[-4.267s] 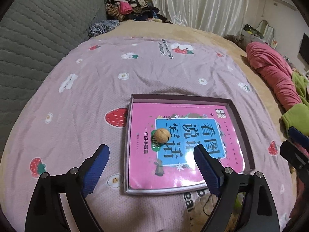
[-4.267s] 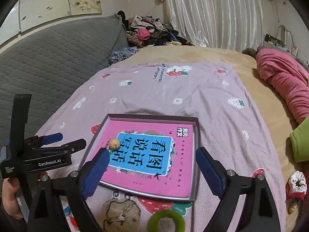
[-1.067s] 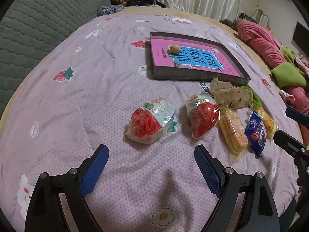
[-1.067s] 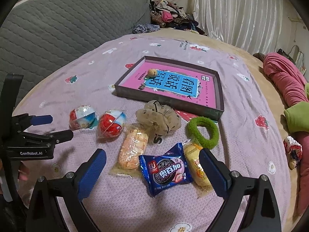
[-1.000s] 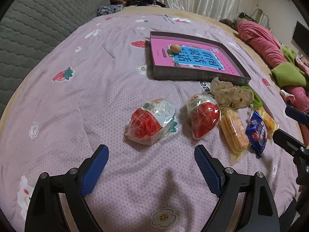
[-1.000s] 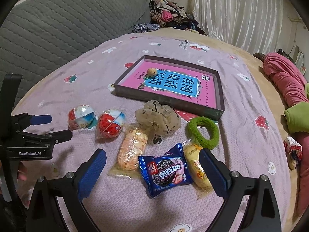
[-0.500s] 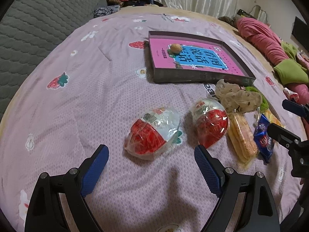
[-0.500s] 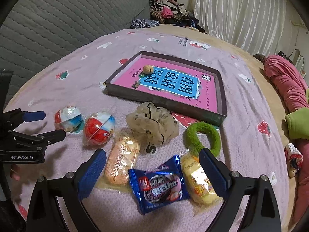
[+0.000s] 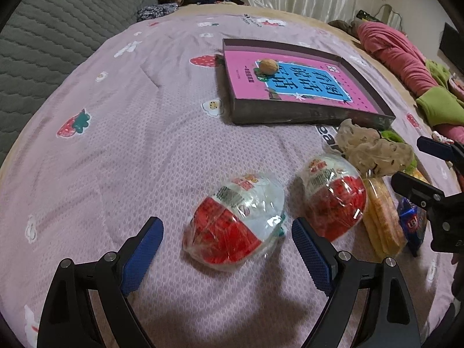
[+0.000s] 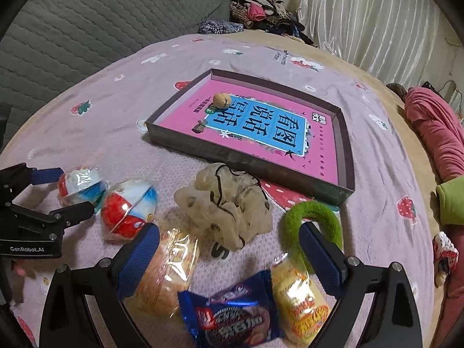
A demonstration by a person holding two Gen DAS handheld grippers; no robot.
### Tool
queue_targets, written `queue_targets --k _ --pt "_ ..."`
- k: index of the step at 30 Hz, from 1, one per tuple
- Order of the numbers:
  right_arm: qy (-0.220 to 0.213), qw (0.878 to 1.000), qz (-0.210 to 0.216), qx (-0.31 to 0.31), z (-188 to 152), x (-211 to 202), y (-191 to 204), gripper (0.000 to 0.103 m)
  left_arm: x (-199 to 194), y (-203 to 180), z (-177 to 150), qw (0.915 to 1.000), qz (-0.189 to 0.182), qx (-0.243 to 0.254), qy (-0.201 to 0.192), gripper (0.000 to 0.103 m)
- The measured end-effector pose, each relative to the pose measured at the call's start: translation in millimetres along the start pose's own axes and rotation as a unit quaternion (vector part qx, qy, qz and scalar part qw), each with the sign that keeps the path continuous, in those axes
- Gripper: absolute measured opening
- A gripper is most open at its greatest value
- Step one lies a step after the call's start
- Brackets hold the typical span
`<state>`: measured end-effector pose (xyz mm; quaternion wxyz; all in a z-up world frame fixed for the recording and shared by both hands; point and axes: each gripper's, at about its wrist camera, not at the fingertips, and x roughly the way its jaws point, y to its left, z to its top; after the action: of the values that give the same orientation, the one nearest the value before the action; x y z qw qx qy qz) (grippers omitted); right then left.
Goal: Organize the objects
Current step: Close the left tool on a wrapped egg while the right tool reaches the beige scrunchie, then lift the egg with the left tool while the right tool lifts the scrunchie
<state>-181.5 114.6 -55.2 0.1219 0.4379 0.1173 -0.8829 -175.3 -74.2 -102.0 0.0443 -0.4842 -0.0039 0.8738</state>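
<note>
My left gripper (image 9: 227, 229) is open, and a wrapped red-and-white toy egg (image 9: 235, 226) lies on the bedspread just ahead of its blue pads, untouched. A second egg (image 9: 333, 194) sits to its right. In the right wrist view the left gripper (image 10: 62, 192) flanks the first egg (image 10: 79, 185). My right gripper (image 10: 229, 232) is open and empty over the snacks: a cracker pack (image 10: 165, 272), a blue cookie pack (image 10: 232, 316) and a yellow snack (image 10: 298, 301). A beige scrunchie (image 10: 226, 203) and a green hair ring (image 10: 313, 220) lie before the dark tray (image 10: 240, 156), which holds a pink book and a walnut (image 10: 221, 99).
All of this lies on a lilac strawberry-print bedspread (image 9: 130, 145). A grey quilted headboard (image 10: 87, 23) rises at the left. Pink bedding (image 10: 443, 139) and a green cloth (image 9: 438, 107) lie along the right, and a clothes pile (image 10: 261, 11) sits at the back.
Both grippers have sunk and moved forward toward the items. The first egg now sits between the left gripper's fingers. The snack packs have come close under the right gripper.
</note>
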Motion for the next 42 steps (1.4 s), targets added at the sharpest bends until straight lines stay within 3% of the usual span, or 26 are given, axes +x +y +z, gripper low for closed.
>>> queue_targets --k 9,15,19,22,23,26,31,42 --pt "0.017 1.000 -0.004 -0.015 7.5 23.8 -1.5 0.093 13.8 1.2 6.8 0.9999 -0.011 -0.002 -0.002 0.091" --pt "0.027 0.999 0.000 -0.019 14.0 39.6 1.9 0.079 17.7 1.2 9.4 0.9999 -0.011 -0.001 -0.006 0.091" --pt "0.034 0.999 0.005 -0.017 16.0 47.9 4.8 0.064 18.1 2.9 10.0 0.9998 -0.016 -0.003 -0.013 0.089" --pt "0.036 0.999 0.016 -0.010 16.7 51.0 4.7 0.051 17.5 3.0 10.2 0.9997 -0.020 0.000 -0.016 0.072" --pt "0.039 0.999 0.025 -0.007 17.0 52.3 4.5 0.044 17.5 1.9 10.5 0.9996 -0.023 0.003 -0.016 0.060" --pt "0.044 0.998 0.038 -0.002 17.9 54.9 5.1 0.035 17.5 -0.8 9.9 0.9996 -0.025 0.010 -0.012 0.060" --pt "0.032 0.998 0.045 0.011 18.4 50.4 4.2 0.028 10.8 -5.3 7.1 0.9991 -0.034 0.013 -0.022 0.060" --pt "0.029 0.997 0.070 0.032 13.7 36.5 -1.7 0.026 -2.7 -7.2 9.1 0.9988 -0.035 0.009 -0.033 0.060"
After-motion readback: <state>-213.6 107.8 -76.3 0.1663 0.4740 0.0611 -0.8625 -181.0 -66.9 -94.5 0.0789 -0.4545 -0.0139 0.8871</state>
